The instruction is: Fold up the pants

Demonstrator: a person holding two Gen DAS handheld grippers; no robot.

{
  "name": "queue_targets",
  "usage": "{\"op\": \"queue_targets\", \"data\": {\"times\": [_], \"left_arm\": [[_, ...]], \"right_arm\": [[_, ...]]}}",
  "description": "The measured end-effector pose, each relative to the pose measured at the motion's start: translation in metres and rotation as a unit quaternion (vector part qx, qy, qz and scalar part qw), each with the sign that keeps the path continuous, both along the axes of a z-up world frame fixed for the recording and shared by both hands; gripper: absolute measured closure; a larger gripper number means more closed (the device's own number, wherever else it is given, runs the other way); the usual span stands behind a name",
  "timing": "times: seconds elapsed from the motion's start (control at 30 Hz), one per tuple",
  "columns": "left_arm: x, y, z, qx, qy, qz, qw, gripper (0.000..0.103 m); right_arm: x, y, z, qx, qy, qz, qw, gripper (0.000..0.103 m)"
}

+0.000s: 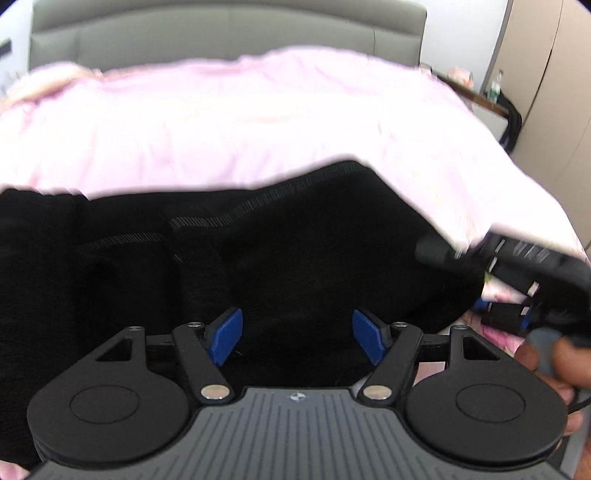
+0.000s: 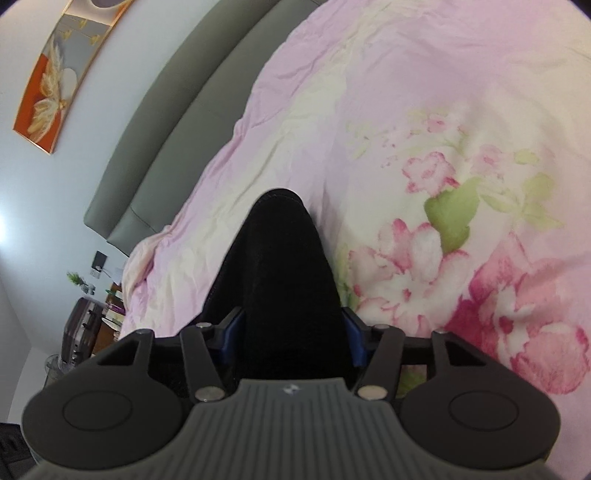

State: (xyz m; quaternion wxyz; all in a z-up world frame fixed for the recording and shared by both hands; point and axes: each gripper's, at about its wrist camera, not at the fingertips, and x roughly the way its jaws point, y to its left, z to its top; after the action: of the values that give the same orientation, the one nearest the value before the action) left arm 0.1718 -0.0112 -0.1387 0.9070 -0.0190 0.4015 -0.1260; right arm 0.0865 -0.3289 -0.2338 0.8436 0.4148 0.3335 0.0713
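Observation:
The black pants (image 1: 280, 236) lie bunched on the pink floral bedspread (image 1: 258, 122), with a ribbed waistband edge along their far side. My left gripper (image 1: 297, 332) is open just above the cloth, its blue pads apart and empty. My right gripper (image 2: 291, 332) has a thick fold of the pants (image 2: 284, 266) running between its blue pads, which press it from both sides. The right gripper also shows, blurred, at the right edge of the left wrist view (image 1: 517, 280), at the pants' right end.
A grey padded headboard (image 1: 221, 33) runs along the far side of the bed. A wardrobe (image 1: 554, 92) stands at the right. A cluttered nightstand (image 2: 96, 314) sits beside the bed, and a painting (image 2: 55, 81) hangs on the wall.

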Motion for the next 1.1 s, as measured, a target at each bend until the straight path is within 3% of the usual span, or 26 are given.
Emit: {"op": "queue_targets", "data": {"times": [0.1, 0.17, 0.3, 0.37, 0.5, 0.57, 0.6, 0.67, 0.77, 0.87, 0.93, 1.0, 1.1], "left_arm": [[-0.002, 0.006, 0.003, 0.004, -0.012, 0.002, 0.9999, 0.022], [0.004, 0.009, -0.005, -0.002, 0.004, -0.005, 1.0000, 0.022], [0.016, 0.018, -0.032, -0.073, 0.058, -0.016, 0.9955, 0.022], [0.016, 0.025, -0.034, -0.091, 0.064, -0.007, 0.9937, 0.022], [0.011, 0.029, -0.013, -0.063, 0.064, -0.024, 0.9957, 0.029], [-0.001, 0.040, 0.010, -0.046, 0.035, -0.020, 0.9981, 0.032], [-0.010, 0.050, 0.025, -0.039, 0.007, -0.010, 0.9992, 0.029], [-0.026, 0.080, 0.047, -0.028, -0.036, 0.023, 0.9987, 0.014], [-0.045, 0.139, 0.063, 0.005, -0.077, 0.103, 0.9917, 0.013], [-0.054, 0.200, 0.051, 0.067, -0.062, 0.184, 0.9786, 0.016], [-0.060, 0.239, 0.038, 0.083, -0.035, 0.237, 0.9674, 0.023], [-0.062, 0.269, 0.023, 0.055, -0.012, 0.280, 0.9585, 0.023], [-0.059, 0.290, 0.001, -0.015, 0.018, 0.288, 0.9572, 0.023]], "right_arm": [[0.000, 0.001, -0.004, 0.005, 0.008, -0.001, 1.000, 0.049], [-0.002, 0.002, -0.001, -0.001, 0.002, 0.005, 1.000, 0.055], [-0.004, 0.004, 0.006, 0.008, -0.029, 0.014, 0.999, 0.068], [-0.008, 0.011, 0.013, -0.005, -0.051, 0.026, 0.998, 0.071], [-0.013, 0.019, 0.023, -0.021, -0.082, 0.034, 0.996, 0.073], [-0.012, 0.018, 0.023, -0.015, -0.081, 0.030, 0.996, 0.073], [-0.012, 0.017, 0.023, -0.015, -0.077, 0.028, 0.997, 0.073], [-0.013, 0.015, 0.020, -0.011, -0.068, 0.022, 0.997, 0.073], [-0.015, 0.012, 0.019, -0.007, -0.063, 0.019, 0.998, 0.073], [-0.017, 0.013, 0.020, -0.001, -0.057, 0.015, 0.998, 0.073], [-0.017, 0.015, 0.025, 0.005, -0.054, 0.011, 0.998, 0.073], [-0.018, 0.020, 0.035, -0.005, -0.061, 0.012, 0.998, 0.074], [-0.021, 0.034, 0.056, -0.026, -0.083, 0.015, 0.996, 0.074]]}}
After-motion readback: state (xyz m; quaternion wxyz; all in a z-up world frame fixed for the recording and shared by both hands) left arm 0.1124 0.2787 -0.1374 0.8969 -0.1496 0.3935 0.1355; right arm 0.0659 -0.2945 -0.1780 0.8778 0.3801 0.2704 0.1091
